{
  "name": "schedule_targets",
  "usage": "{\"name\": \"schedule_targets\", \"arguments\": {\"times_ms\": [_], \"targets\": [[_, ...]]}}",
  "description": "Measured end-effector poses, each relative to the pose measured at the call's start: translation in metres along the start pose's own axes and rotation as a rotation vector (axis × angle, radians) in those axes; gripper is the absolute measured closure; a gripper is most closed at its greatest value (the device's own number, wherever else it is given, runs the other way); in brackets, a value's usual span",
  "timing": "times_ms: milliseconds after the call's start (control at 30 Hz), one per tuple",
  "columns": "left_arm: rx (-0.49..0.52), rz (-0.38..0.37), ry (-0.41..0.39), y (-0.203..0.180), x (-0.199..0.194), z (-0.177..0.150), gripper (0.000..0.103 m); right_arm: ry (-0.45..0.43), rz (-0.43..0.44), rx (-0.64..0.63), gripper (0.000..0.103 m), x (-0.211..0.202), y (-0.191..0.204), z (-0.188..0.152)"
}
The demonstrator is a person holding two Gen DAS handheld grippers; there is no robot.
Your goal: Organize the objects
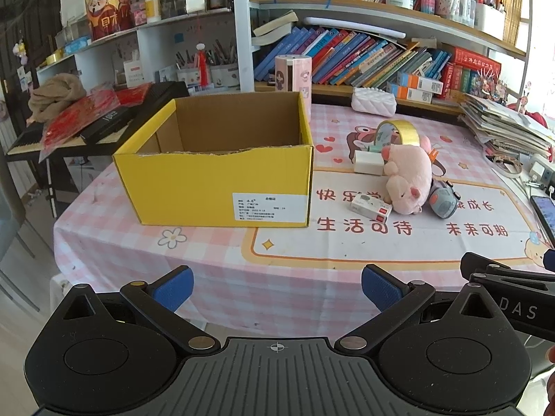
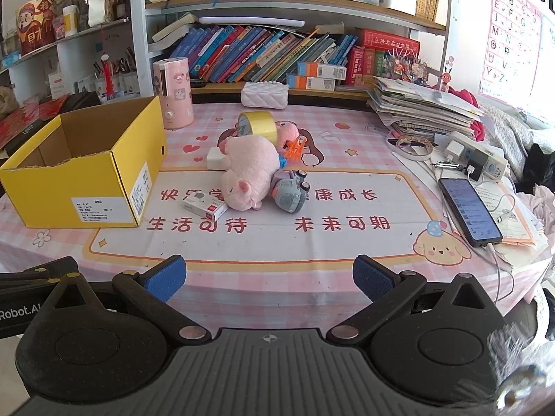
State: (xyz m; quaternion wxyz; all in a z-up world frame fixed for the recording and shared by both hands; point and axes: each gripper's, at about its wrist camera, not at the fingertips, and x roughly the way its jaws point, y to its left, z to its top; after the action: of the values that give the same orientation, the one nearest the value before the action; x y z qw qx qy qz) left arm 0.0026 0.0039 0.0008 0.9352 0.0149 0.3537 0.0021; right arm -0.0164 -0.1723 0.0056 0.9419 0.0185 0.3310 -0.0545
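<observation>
Blue-padded, your left gripper (image 1: 276, 289) and right gripper (image 2: 270, 279) both gape wide and hold nothing over the near table edge; the side of one reads "Robot.AI". Beyond, the mat (image 2: 347, 242) says "生活可待 未来可期". A small white box (image 2: 205, 208) (label too small to read) touches the pink plush pig (image 2: 248, 170), with the grey toy (image 2: 289, 192) and yellow tape roll (image 2: 262, 123) close by. To their left sits the yellow cardboard box (image 1: 215, 187), open-topped, seemingly empty.
</observation>
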Motion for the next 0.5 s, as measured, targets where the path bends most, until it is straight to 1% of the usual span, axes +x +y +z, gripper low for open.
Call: {"name": "schedule_targets", "arguments": {"times_ms": [500], "targets": [[-0.004, -0.005, -0.003, 0.0046, -0.0012, -0.0007, 0.0, -0.001, 0.001, -0.001, 0.0, -0.0001, 0.0013, -0.0003]]}}
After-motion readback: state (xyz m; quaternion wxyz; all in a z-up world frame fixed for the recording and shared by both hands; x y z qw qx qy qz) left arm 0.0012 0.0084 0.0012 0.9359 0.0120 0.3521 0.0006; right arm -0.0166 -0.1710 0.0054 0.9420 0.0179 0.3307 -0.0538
